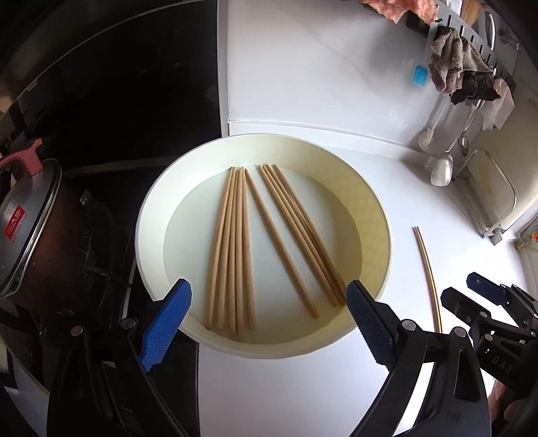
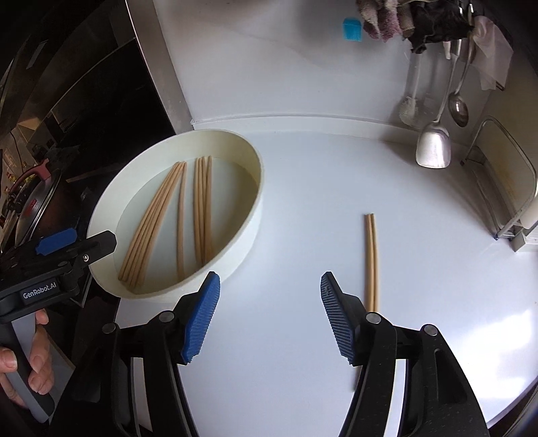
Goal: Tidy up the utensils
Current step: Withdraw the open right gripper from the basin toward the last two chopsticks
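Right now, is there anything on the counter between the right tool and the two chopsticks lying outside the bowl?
Nothing visible. The right tool is open, and the chopstick pair lies just beside its right finger, on bare counter. The bowl stands off to the left, apart from them.

Pot (image 1: pixel 30 228) at 9 o'clock: cut by left edge. Chopstick pair (image 2: pixel 371 262): near ends hidden behind right gripper finger. Hanging cloths (image 2: pixel 386 20), 12 o'clock: tops cropped.

"GenRobot.AI" — left tongs (image 2: pixel 72 247); "DAS", perhaps cut off — right tongs (image 1: pixel 484 289).
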Tool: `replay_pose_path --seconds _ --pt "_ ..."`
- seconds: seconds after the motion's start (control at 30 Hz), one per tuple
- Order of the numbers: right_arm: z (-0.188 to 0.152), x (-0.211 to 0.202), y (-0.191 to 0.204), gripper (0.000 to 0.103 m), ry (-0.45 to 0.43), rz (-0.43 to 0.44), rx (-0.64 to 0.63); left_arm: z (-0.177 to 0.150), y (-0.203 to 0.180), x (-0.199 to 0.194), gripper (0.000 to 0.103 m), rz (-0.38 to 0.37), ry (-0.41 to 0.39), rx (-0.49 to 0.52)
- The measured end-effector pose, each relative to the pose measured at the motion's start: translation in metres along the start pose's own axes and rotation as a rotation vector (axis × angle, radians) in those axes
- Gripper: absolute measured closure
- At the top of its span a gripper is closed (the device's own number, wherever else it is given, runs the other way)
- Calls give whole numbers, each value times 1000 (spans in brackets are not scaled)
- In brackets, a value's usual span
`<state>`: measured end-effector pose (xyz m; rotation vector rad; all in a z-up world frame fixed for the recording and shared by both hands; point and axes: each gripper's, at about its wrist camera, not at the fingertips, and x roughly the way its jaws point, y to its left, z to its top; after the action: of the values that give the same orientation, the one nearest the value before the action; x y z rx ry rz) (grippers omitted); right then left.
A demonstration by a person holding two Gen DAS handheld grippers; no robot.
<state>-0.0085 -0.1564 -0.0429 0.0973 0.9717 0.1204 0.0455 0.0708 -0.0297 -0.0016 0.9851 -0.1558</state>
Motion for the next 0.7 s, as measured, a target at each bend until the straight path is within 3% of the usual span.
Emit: replay_pose_path --seconds 0.2,0.43,0.7 --pt "-25 -16 -55 41 -33 -57 47 -20 -51 -4 11 -59 -12 67" --pt "-53 -5 -115 40 -17 -107 105 -34 -107 4 9 -87 -21 128" --pt "-77 37 -135 40 -24 -89 103 -44 -140 29 9 -54 -89 161"
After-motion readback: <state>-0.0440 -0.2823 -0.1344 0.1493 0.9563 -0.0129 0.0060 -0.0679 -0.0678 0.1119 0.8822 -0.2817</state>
